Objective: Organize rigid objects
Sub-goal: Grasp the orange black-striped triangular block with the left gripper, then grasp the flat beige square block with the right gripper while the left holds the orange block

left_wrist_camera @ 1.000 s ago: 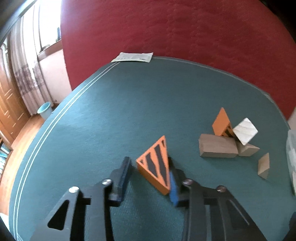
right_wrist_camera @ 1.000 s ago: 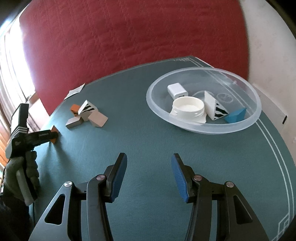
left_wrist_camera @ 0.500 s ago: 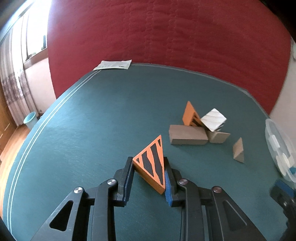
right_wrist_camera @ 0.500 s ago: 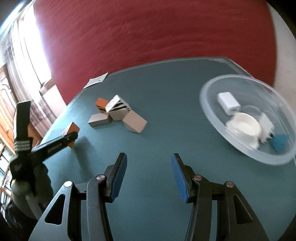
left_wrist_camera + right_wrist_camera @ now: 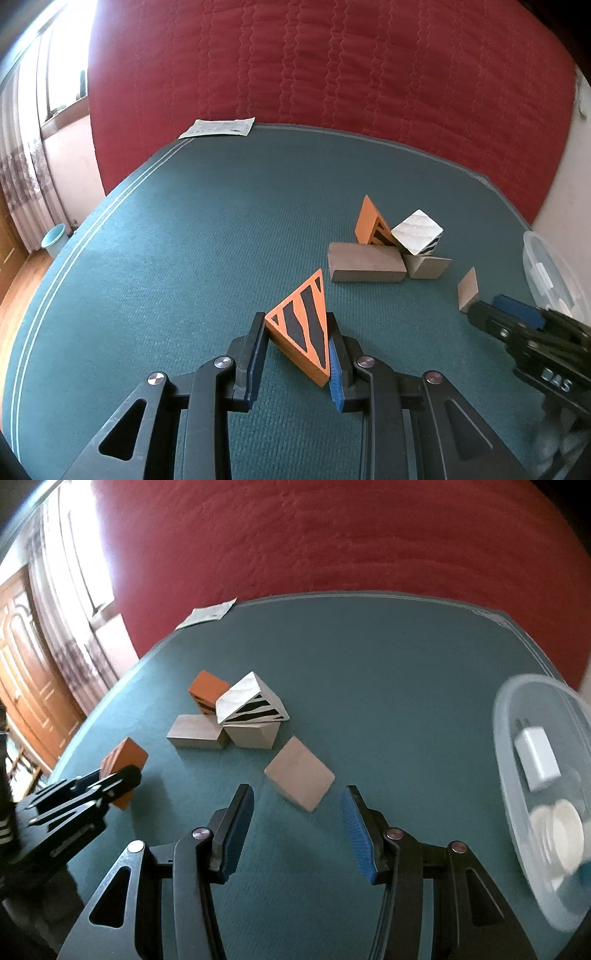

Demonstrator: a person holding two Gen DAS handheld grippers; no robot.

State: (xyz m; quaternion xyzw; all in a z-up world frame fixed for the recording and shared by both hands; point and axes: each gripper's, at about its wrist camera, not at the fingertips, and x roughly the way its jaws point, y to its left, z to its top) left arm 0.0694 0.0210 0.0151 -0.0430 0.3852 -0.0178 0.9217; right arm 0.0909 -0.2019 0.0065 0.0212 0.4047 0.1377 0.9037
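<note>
Left gripper (image 5: 295, 341) is clamped on the orange wooden triangular wedge with black stripes (image 5: 301, 328); both blue pads press its sides, and its lower corner looks to be at or just above the green felt tabletop (image 5: 184, 240). In the right wrist view the same wedge (image 5: 123, 760) sits at the left gripper's tips, off to the left of the right gripper (image 5: 297, 812).

Right gripper's jaws stand apart with nothing in them. The plain tan wooden wedge (image 5: 300, 777) lies flat just ahead of its tips, roughly centred between the pads but not touched.

Done so far, judging by the clear plastic bowl (image 5: 517, 709) at the right gripper's right: it already holds a white charger plug (image 5: 535, 762) and a round white lid or jar (image 5: 565, 834); the rest of its contents are blurred and cut off.

Left to do: 5 blocks outside the bowl besides the clamped one. Ahead of the right gripper, beyond the tan wedge, is a cluster of 4 touching pieces: a second orange striped block (image 5: 207, 690), a white wedge with black zebra stripes (image 5: 251, 703) leaning on top, a long plain tan block (image 5: 195, 733) and a shorter plain tan block (image 5: 253, 734) under the white one.

A white paper sheet (image 5: 218, 127) lies at the far table edge, well apart from everything.

Judgement: task is partway, under half. Likely next: carry the orange wedge to the bowl, close the right gripper on the tan wedge.
</note>
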